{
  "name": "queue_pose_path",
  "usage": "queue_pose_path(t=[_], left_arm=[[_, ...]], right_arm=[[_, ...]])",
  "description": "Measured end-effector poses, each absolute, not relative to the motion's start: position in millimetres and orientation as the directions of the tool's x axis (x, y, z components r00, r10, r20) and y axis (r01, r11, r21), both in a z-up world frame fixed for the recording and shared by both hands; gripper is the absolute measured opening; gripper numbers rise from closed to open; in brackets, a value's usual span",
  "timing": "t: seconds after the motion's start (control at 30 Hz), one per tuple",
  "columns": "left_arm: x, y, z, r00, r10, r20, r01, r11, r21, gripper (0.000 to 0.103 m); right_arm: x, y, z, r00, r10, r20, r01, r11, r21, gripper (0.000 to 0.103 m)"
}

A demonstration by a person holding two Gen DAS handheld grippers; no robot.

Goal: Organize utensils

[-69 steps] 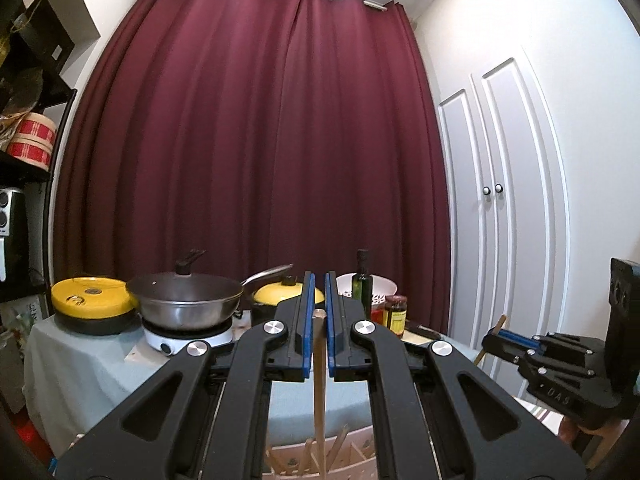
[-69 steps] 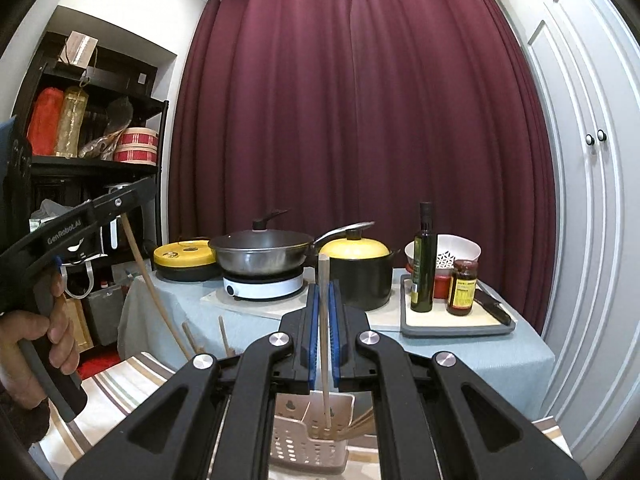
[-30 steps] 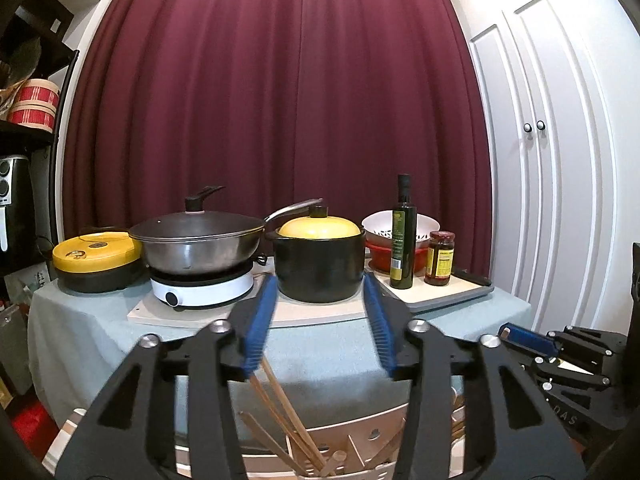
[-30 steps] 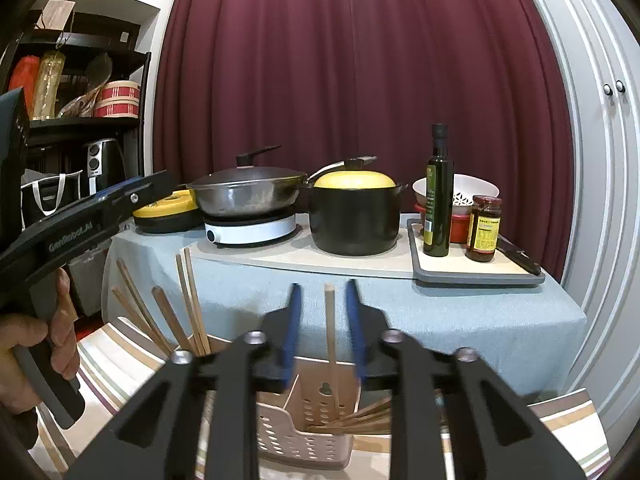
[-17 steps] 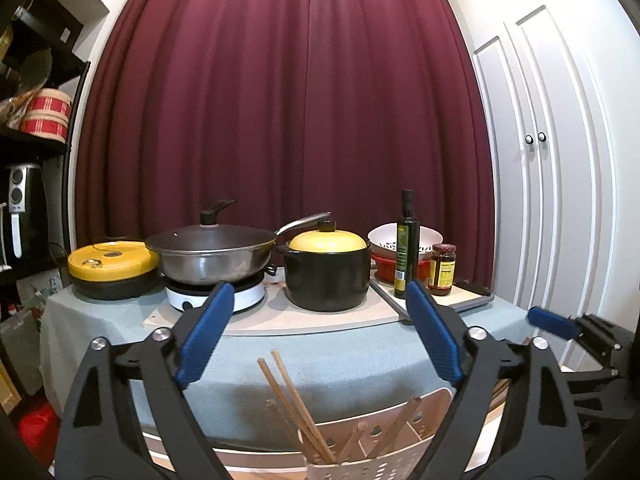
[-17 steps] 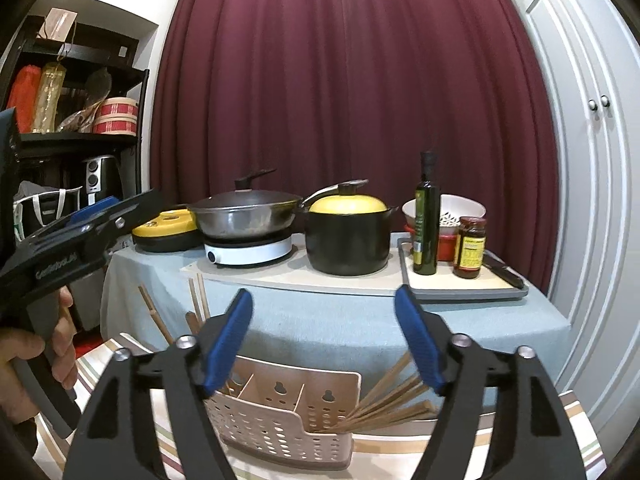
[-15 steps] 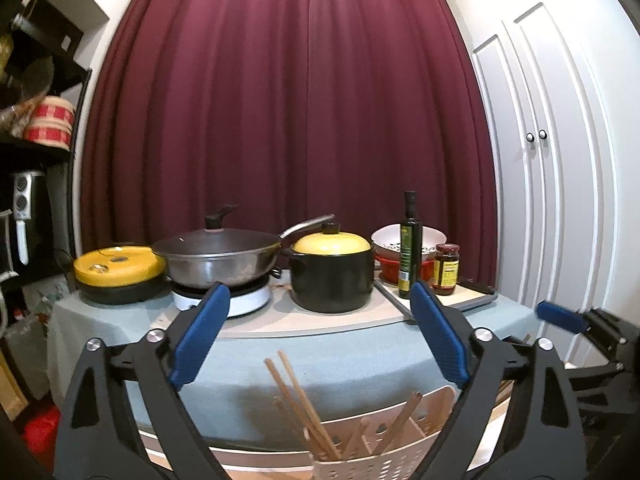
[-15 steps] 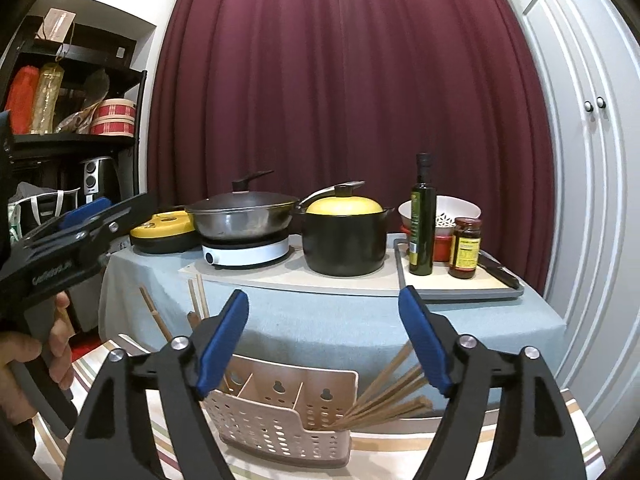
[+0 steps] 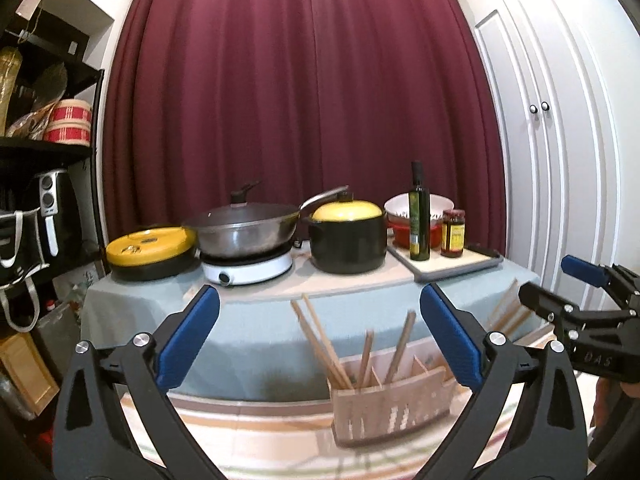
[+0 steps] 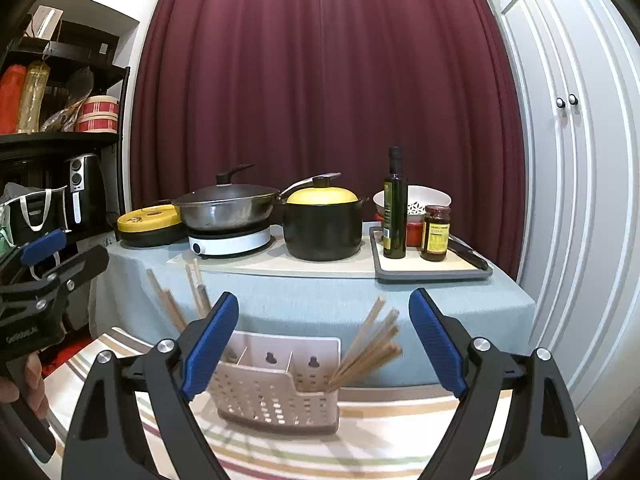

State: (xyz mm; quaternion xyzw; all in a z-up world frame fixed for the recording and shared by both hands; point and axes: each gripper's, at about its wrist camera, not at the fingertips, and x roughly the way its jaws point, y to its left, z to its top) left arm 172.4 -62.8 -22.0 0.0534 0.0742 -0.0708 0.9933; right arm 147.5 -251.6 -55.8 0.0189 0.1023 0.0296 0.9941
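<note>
Just below and ahead of both grippers, wooden chopsticks stood slanted in the end compartments of a beige slotted holder on a striped cloth. They looked light, stiff and smooth, best pinched mid-shaft. The left gripper and right gripper hung spread wide, holding nothing. Beyond sat a table with pots.

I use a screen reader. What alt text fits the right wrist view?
The open right gripper faces a beige utensil caddy holding wooden chopsticks at both ends; behind, a table carries pans and bottles before a maroon curtain.
</note>
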Motion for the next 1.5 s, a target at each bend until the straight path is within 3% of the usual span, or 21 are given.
queue_pose_path(t=[0.4,0.9,1.5], left_arm=[[107,-44,-34,0.970,-0.127,-0.205,0.139,0.989,0.044,0.099],[35,-30,-25,0.977,-0.126,-0.175,0.132,0.991,0.023,0.099],[16,-30,-21,0.977,-0.131,-0.165,0.134,0.991,0.003,0.099]], right_arm=[[90,-250,-59,0.978,0.033,-0.204,-0.022,0.998,0.054,0.085],[24,-252,-41,0.989,-0.018,-0.149,0.024,0.999,0.035,0.085],[11,-248,-43,0.990,-0.025,-0.137,0.028,0.999,0.021,0.085]])
